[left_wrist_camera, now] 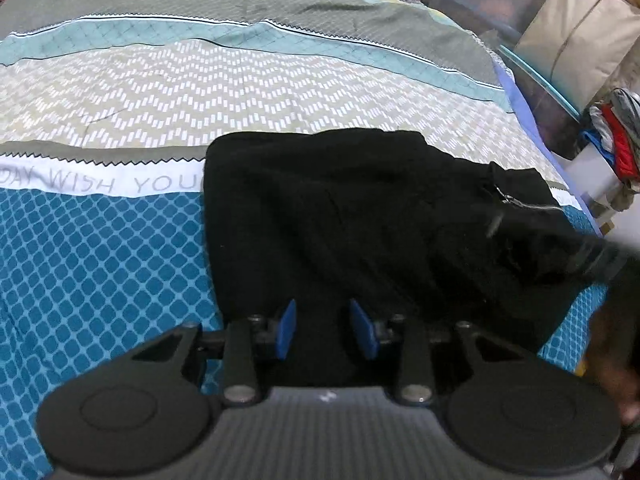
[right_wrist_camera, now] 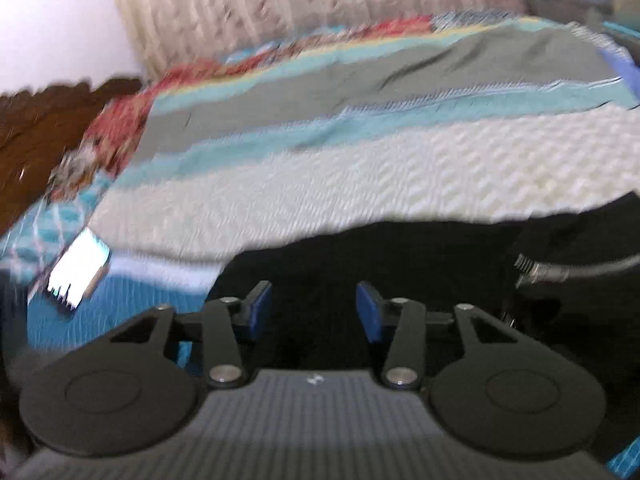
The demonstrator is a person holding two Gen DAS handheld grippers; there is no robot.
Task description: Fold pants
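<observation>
On bed (left_wrist_camera: 120,240), near front edge: black pants (left_wrist_camera: 340,208) lie folded into short, thick block, so most folding looks done. Maybe one more fold or smoothing left. Left tongs (left_wrist_camera: 323,330) spread, pinching nothing, just over cloth. Right tongs (right_wrist_camera: 314,312) spread too, empty. Bedsheet words: "WISH YOU" (left_wrist_camera: 120,182).

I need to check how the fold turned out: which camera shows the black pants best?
The left wrist view: it is sharp and shows the black pants as a folded stack on the patterned bedspread, with their far and left edges clear. The right wrist view is motion-blurred and catches only their upper part.
</observation>
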